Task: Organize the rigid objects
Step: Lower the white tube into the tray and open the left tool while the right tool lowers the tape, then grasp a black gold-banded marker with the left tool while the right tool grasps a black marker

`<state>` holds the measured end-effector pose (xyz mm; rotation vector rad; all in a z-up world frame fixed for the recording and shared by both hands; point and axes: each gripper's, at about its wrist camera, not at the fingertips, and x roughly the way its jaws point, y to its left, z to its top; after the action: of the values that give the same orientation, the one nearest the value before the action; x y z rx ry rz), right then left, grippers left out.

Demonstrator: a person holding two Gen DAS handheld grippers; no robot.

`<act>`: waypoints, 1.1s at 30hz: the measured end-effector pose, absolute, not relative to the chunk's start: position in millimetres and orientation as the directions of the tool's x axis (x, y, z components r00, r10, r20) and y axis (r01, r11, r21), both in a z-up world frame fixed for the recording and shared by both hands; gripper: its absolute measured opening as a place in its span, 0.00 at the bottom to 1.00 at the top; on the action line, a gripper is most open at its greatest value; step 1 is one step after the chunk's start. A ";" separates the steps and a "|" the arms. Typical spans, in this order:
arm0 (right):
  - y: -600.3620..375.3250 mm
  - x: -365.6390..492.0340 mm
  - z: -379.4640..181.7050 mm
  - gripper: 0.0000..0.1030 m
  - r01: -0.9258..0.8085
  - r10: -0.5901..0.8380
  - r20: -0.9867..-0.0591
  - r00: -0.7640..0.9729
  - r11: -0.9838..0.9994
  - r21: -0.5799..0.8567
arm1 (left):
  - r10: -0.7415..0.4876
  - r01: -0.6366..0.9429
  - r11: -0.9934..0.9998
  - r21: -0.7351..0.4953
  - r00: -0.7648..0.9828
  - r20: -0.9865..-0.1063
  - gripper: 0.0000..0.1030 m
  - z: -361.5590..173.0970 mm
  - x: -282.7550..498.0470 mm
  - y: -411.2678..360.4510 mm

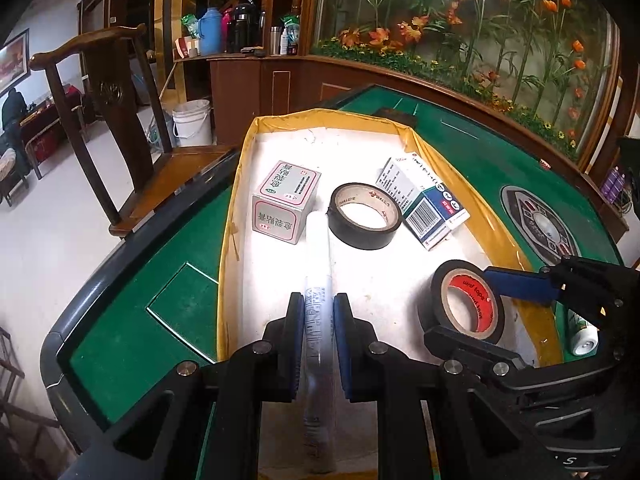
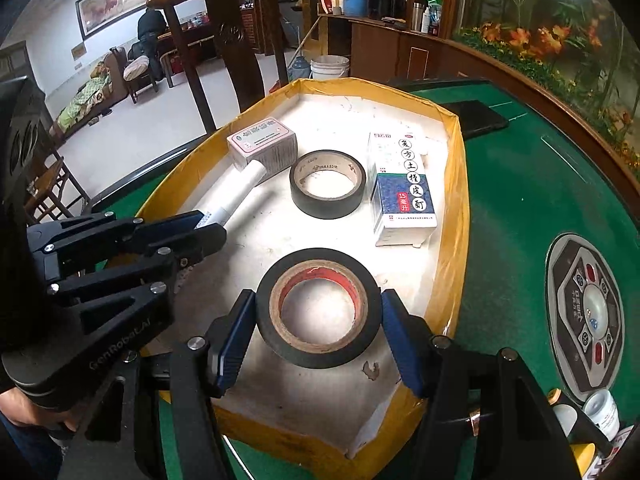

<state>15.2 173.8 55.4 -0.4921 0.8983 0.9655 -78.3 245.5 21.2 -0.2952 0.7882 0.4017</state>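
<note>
A shallow white tray with a yellow taped rim [image 1: 440, 164] [image 2: 460, 184] lies on the green table. My left gripper [image 1: 318, 300] [image 2: 214, 224] is shut on a white tube [image 1: 318, 248] [image 2: 244, 184], whose far end touches a pink-and-white box [image 1: 286, 200] [image 2: 264, 144]. My right gripper [image 2: 319, 296] [image 1: 464, 304] is shut on a black tape roll with a red core [image 2: 320, 354] [image 1: 460, 270], pads on its outer sides, over the tray's near part. A second black tape roll [image 1: 364, 216] [image 2: 328, 182] and a blue-and-white medicine box [image 1: 424, 200] [image 2: 404, 188] lie flat in the tray.
The table's round control panel [image 2: 588, 312] is right of the tray, with small bottles [image 2: 600, 408] near the front right. A dark flat object [image 2: 480, 120] lies behind the tray. A wooden chair [image 1: 112, 120] and a white bucket [image 1: 192, 120] stand beyond the table's left edge.
</note>
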 end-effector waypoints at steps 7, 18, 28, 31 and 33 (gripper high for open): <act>162.4 14.4 61.0 0.61 -0.860 0.518 -0.813 0.266 0.508 0.043 | 0.227 -0.434 0.894 -0.113 0.655 -0.721 0.37 23.1 -80.0 242.4; 82.9 17.0 104.1 0.64 -0.799 0.623 -0.698 0.353 0.589 0.122 | 0.228 -0.404 0.911 -0.083 0.660 -0.716 0.47 24.7 -78.5 233.9; -79.0 44.8 82.1 0.73 -0.561 0.639 -0.652 0.408 0.739 0.374 | 0.262 -0.345 0.938 -0.013 0.735 -0.626 0.53 39.2 -93.2 209.1; -115.3 41.1 82.2 0.72 -0.499 0.546 -0.654 0.523 0.819 0.284 | 0.134 -0.226 0.972 -0.065 0.758 -0.638 0.52 50.8 -86.8 181.4; -130.3 42.1 81.4 0.72 -0.468 0.529 -0.654 0.540 0.835 0.289 | 0.084 -0.148 0.988 -0.042 0.748 -0.659 0.52 59.4 -75.5 152.3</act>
<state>42.1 -130.3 81.4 0.0830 0.8053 0.5933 -75.5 152.3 59.4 -0.0932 0.7152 0.1267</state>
